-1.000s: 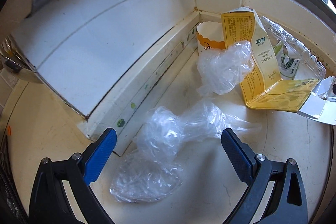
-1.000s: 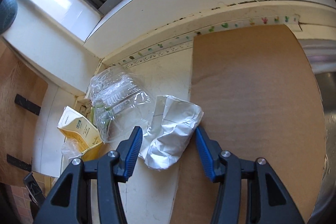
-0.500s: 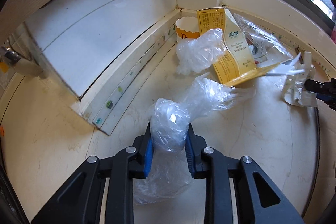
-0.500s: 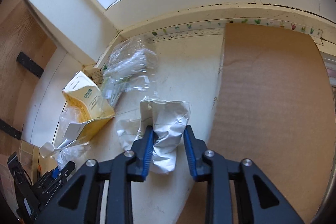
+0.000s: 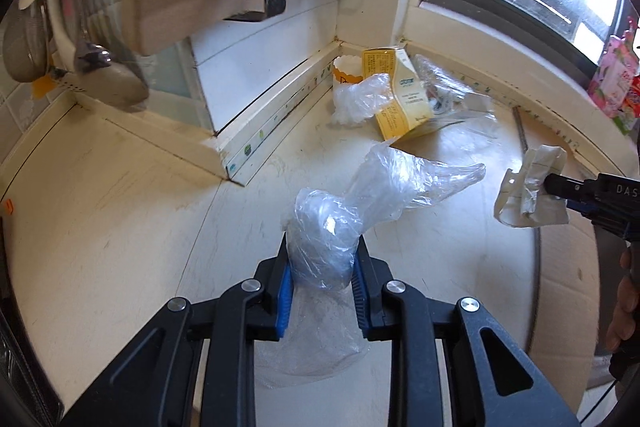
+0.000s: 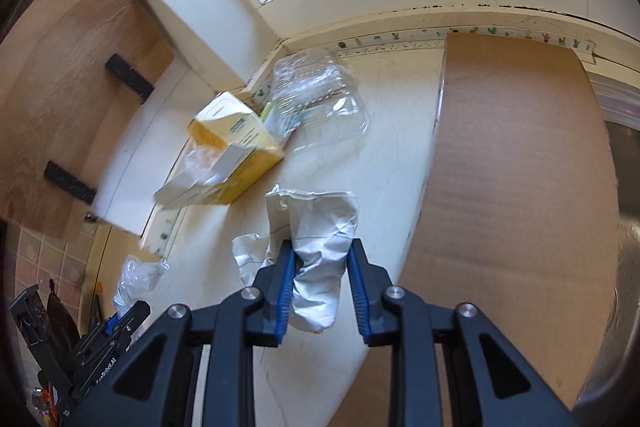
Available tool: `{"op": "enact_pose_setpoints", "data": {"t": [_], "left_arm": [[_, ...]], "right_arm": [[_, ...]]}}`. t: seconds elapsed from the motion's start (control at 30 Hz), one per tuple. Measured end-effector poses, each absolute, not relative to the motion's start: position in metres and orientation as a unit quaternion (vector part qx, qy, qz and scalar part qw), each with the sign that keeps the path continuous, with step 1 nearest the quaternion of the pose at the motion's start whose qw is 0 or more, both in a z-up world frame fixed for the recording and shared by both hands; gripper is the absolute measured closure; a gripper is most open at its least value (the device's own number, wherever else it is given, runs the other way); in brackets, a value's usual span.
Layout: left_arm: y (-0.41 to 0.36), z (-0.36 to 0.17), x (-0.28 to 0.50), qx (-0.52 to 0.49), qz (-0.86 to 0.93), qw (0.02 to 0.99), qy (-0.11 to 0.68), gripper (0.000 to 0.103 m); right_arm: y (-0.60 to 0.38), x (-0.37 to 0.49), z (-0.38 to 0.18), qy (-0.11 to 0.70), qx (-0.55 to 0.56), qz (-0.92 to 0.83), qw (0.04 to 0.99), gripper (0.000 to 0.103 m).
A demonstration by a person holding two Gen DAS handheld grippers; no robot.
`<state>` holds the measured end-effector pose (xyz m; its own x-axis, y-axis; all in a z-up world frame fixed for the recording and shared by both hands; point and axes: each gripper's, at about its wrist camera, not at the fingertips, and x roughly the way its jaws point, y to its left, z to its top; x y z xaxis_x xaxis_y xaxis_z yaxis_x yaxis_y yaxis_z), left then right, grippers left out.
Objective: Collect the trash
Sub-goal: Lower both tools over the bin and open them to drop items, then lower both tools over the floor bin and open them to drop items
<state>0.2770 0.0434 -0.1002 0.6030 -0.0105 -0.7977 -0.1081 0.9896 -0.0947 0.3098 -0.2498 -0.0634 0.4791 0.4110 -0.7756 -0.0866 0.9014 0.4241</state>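
Both tongs grip trash: left gripper [image 5: 322, 277] pinches a crumpled plastic bag [image 5: 372, 203], right gripper [image 6: 320, 281] a crumpled paper wrapper [image 6: 320, 247]. Remaining yellow carton [image 5: 400, 93] lies ahead in the windowsill corner, nearer the right gripper.
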Motion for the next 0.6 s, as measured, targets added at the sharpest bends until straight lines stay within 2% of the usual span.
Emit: {"op": "enact_pose_setpoints", "data": {"t": [0.6], "left_arm": [[0.072,-0.048,0.091,-0.062,-0.023,0.900,0.431,0.080]], "right_arm": [[-0.197,0.120,-0.016,0.466,0.150,0.141,0.860,0.077]]}}
